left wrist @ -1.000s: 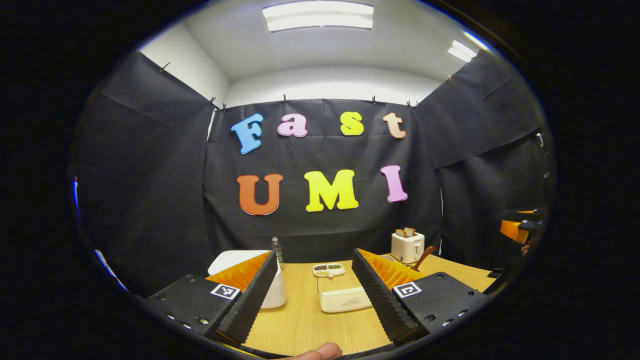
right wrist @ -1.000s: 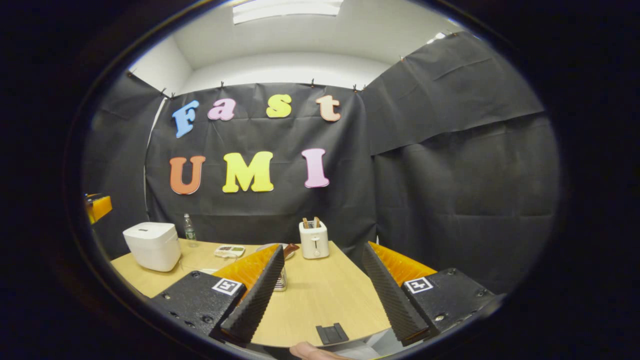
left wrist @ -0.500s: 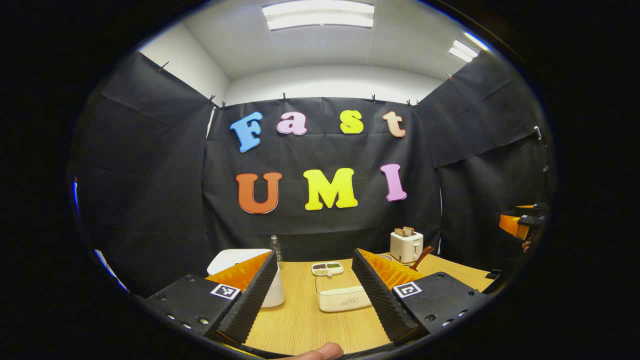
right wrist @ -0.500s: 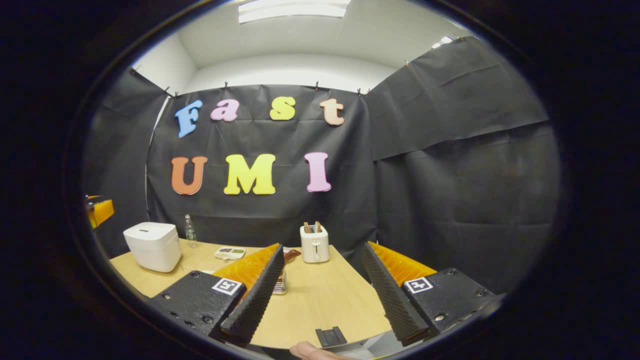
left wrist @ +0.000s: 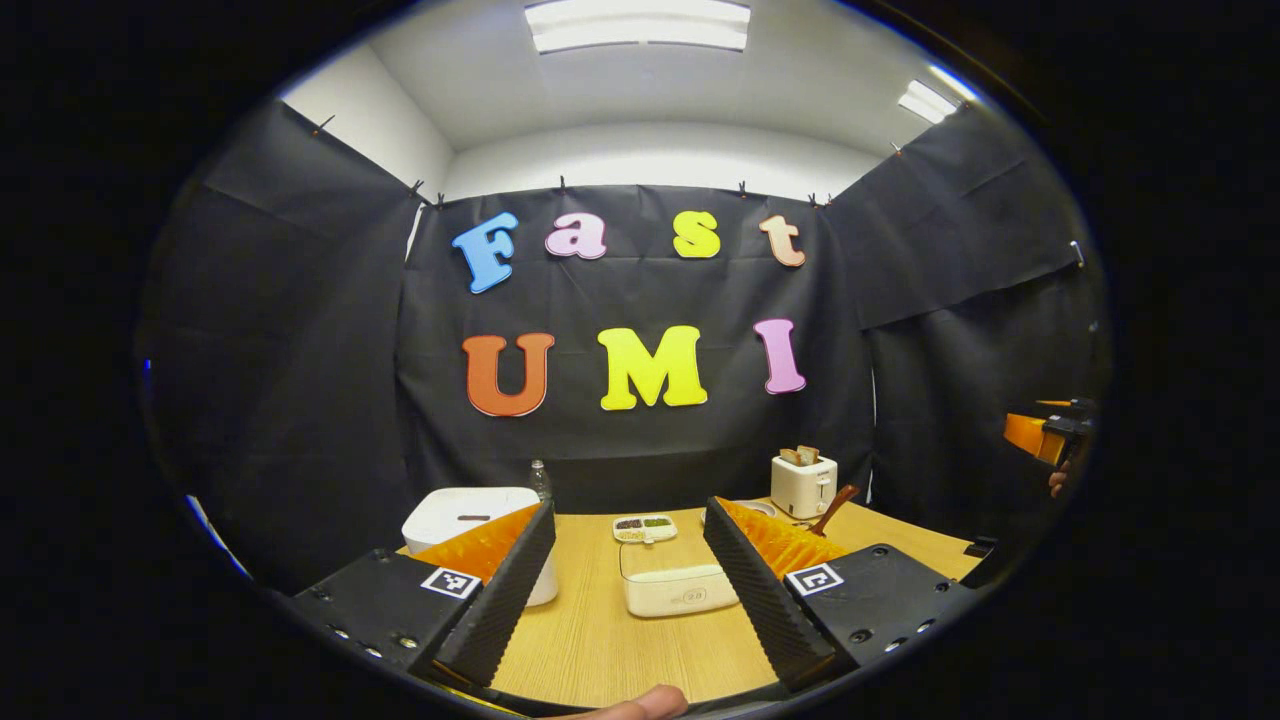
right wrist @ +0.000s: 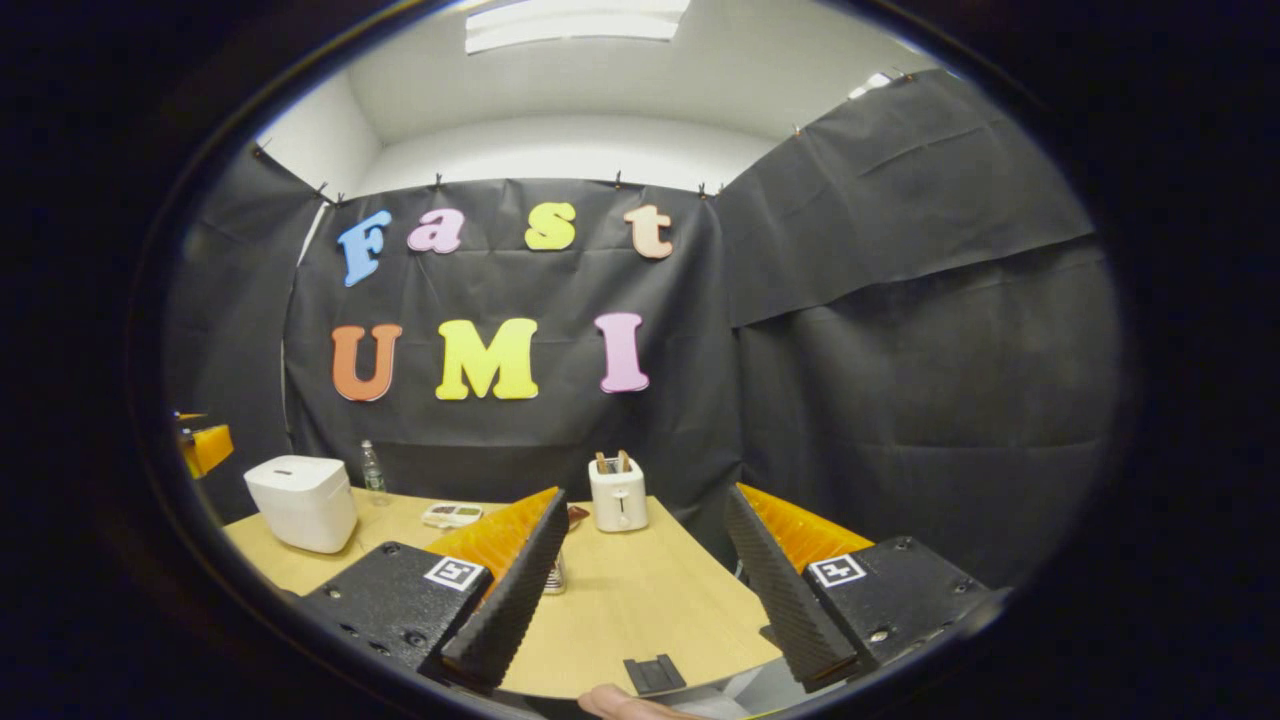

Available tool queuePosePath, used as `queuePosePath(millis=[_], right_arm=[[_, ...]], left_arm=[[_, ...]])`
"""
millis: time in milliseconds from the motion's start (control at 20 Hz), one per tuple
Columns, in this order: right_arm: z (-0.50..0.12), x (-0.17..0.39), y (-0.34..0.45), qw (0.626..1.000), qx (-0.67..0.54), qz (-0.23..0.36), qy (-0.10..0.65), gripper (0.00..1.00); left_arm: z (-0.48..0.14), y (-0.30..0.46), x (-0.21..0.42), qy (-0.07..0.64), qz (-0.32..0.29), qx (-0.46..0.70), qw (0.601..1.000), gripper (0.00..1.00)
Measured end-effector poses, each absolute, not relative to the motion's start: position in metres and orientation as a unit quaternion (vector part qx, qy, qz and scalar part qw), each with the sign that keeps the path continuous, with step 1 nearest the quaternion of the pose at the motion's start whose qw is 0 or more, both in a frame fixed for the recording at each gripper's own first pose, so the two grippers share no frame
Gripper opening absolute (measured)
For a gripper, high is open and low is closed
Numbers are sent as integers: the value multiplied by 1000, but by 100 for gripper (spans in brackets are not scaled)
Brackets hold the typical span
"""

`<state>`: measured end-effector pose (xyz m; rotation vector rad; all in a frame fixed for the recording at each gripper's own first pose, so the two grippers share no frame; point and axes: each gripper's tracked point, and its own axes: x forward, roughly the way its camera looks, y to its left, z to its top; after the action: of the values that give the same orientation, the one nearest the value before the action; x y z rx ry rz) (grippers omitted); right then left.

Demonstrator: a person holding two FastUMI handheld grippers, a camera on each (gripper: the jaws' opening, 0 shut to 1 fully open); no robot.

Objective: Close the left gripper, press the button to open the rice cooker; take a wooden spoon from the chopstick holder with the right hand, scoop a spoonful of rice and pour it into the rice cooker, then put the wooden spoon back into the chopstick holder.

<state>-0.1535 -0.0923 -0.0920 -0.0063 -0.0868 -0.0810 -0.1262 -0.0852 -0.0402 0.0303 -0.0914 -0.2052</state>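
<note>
Both tongs stand wide, nothing between the fingers: left gripper (left wrist: 625, 590) hovers over the near table edge, right gripper (right wrist: 640, 590) likewise further right. Rice cooker (right wrist: 302, 503) sits at the table's left, lid down. The wooden spoon (left wrist: 836, 507) leans handle-up near the toaster (left wrist: 802, 486); its holder, the chopstick holder (right wrist: 555, 574), peeks out just behind the right gripper's left finger, mostly hidden. A cream lidded box (left wrist: 680, 588) lies straight ahead of the left gripper, a small sectioned grain tray (left wrist: 644, 527) behind it; which one holds the rice I cannot tell.

A shut lid and a spoon in its holder fit either a run yet to press the button or one wrapped up with the lid shut again, so no call on stage.

Risks, as judgement: a button press with fingers wide could slip off or miss the small top button; the light cooker may skid on the smooth wood table (right wrist: 650, 600); the spoon handle leans, so a grab could tip the holder; the bottle (right wrist: 372, 471) stands close behind the cooker, easy to knock.

Room: black cloth walls, white ceiling, strip lights overhead, a small black clip (right wrist: 655, 673) at the near table edge
</note>
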Motion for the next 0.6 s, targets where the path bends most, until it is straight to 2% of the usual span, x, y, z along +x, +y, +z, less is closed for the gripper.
queuePosePath(millis=[600], right_arm=[[-86, -159, -91, 998, -8, -43, -49, 100]], left_arm=[[-35, -88, -131, -52, -107, 11, 993, 95]])
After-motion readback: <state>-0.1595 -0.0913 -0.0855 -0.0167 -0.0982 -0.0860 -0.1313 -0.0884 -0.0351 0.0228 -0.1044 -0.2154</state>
